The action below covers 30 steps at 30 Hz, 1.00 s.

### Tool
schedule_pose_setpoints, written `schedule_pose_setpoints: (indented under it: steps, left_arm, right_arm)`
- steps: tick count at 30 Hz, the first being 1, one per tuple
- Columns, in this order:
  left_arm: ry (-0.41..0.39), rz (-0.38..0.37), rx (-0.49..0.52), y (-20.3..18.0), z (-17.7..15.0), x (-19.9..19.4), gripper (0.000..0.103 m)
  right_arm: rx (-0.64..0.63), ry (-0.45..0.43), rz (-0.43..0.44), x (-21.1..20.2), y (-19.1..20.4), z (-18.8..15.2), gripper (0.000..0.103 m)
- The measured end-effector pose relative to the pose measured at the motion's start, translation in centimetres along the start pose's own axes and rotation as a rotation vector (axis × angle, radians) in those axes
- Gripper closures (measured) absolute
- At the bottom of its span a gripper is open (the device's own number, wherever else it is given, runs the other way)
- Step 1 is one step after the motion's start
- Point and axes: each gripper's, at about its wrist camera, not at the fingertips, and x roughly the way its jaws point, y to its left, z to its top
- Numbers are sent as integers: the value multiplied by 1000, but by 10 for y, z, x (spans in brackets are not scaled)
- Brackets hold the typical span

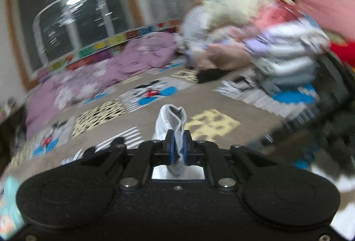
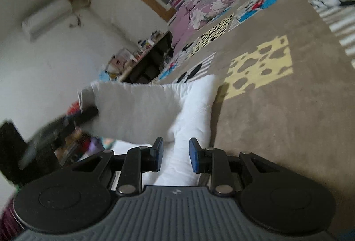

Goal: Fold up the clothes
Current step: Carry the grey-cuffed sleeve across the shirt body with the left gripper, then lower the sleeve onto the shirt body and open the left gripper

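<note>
- So the left gripper [image 1: 178, 145] was clamped tight on a bunched edge of a white garment [image 1: 170, 124], with the 2 blue pads [image 1: 171, 147] pressed against the fabric and a grey inner side poking up between them.
- From the right wrist view, the same white garment [image 2: 188, 121] hung stretched above the bed, with its grey part [image 2: 133, 110] running off to the left, where a dark gripper tip [image 2: 88, 113] met its far edge.
- Right gripper [image 2: 175, 155] was loosened: its blue pads [image 2: 193, 157] stood apart on either side of the white cloth, and I couldn't tell if either one actually touched it.
- Underneath was a brown bedspread [image 2: 277, 119] with yellow spotted patches [image 2: 259, 65] and cartoon mouse squares [image 1: 153, 92].
- A crumpled purple floral blanket [image 1: 115, 68] lay along the far side by the dark window [image 1: 73, 16].
- Left view also had a messy pile of clothes [image 1: 255, 34] at the headboard end, next to a pink pillow [image 1: 321, 3]. It was pretty blurry though.
- An air conditioner [image 2: 47, 18] sat on the white wall.
</note>
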Motion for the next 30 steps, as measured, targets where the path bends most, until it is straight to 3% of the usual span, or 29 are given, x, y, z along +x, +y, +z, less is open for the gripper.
schedule_pose_setpoints:
  steps: [3,10,19,26,30]
  left_arm:
    - [8,-52,158,-29,-7,4,98]
    - [35,-147,361,-60,-25,11,98]
    - [86,-255,688,-78,-51,9,98]
    - [103,-279,717,-75,-54,8,98]
    - [117,-284,679,-65,-49,4,98]
  right_arm:
    - [71,-34,27,-6,-10,3,74]
    - [115,-52,17,-9,-19,4,73]
    - [-42,-62,-27,-5,1,3,73]
    - [-226,-71,-65,0,25,-1,73]
    - [-333,0,-56,12,41,-12,73]
